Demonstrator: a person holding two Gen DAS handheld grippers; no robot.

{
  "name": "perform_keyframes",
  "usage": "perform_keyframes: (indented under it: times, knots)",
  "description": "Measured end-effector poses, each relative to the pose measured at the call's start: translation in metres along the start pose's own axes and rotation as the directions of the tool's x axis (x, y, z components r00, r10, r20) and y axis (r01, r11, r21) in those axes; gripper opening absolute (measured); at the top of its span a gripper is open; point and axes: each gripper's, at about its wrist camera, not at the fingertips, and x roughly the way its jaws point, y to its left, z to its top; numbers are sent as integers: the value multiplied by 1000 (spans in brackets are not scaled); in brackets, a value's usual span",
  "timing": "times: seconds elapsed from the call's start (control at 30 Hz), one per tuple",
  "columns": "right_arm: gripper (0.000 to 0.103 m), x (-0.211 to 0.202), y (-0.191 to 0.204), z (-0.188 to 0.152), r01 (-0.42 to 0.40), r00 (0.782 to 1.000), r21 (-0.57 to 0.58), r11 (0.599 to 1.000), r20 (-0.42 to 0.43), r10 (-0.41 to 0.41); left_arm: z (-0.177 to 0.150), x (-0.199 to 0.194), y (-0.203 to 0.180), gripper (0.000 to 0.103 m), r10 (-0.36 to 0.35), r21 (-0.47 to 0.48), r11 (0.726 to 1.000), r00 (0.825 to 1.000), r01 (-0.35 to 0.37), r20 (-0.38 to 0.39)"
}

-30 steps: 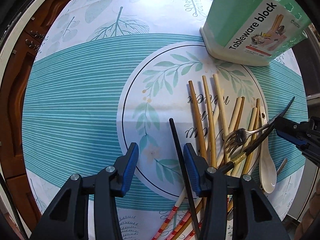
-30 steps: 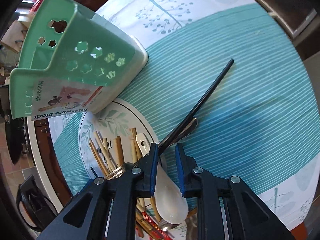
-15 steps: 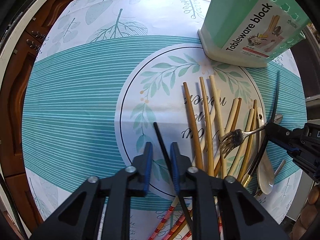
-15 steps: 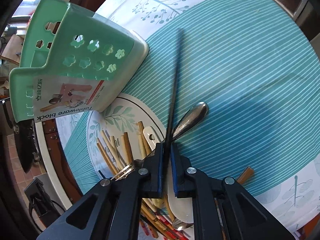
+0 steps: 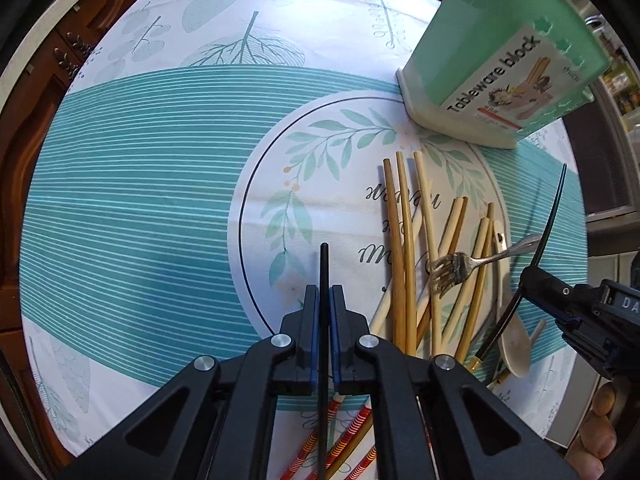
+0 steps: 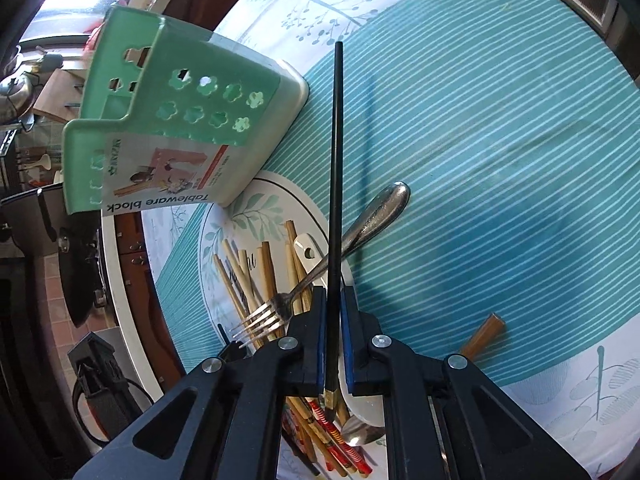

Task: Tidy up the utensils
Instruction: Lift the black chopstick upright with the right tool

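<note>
Left wrist view. Item: left gripper (image 5: 324, 304), lower centre of frame, jaws just closed and now clenched on a black chopstick (image 5: 323, 276) whose tip stands a little above the pads. Item: pile of bamboo chopsticks (image 5: 404, 248), fork (image 5: 456, 269) and pale spoon (image 5: 514, 344) at centre right, lying on the leaf-print tablecloth (image 5: 140, 184). Item: mint "Tableware block" holder (image 5: 492, 60), upper right, standing just beyond the pile. Item: right gripper (image 5: 532, 280), right edge, with a second black chopstick (image 5: 550, 220) rising from it toward the upper right.

Right wrist view. Item: right gripper (image 6: 332, 312), lower centre, jaws nearly together and grasping the second black chopstick (image 6: 336, 168), which runs up the frame past the holder (image 6: 180, 128) at upper left. The fork (image 6: 280, 304) lies touching or just beside the left pad; which, I cannot tell.

Risks, as judged: each stick is pinched by narrow pads and could pivot or slip in carriage. The right stick is gripped near its lower end, so its long free length may swing and strike the holder's wall rather than enter. The fork beside the right pad may drag and scatter the pile.
</note>
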Motion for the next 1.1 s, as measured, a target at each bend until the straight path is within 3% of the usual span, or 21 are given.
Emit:
perform_keyframes:
  times: [0.3,0.53,0.8,1.1]
  knots:
    - [7,-25,7,-18,-28,999,-96,995,43,32,-12,-25,37,2,-110,-28,993,993,111,53]
    - [7,-56,20,-36,-54,995,-194,980,72,69,-18,-63,47,2,-106,-16,994,985,109,136]
    - [7,-109,57,-60,-47,980,-389,920,161,117,-17,-132,17,2,-77,60,996,947,61,311]
    - [7,-156,88,-89,-57,962,-521,852,201,187,-13,-178,-8,2,-108,109,992,910,70,401]
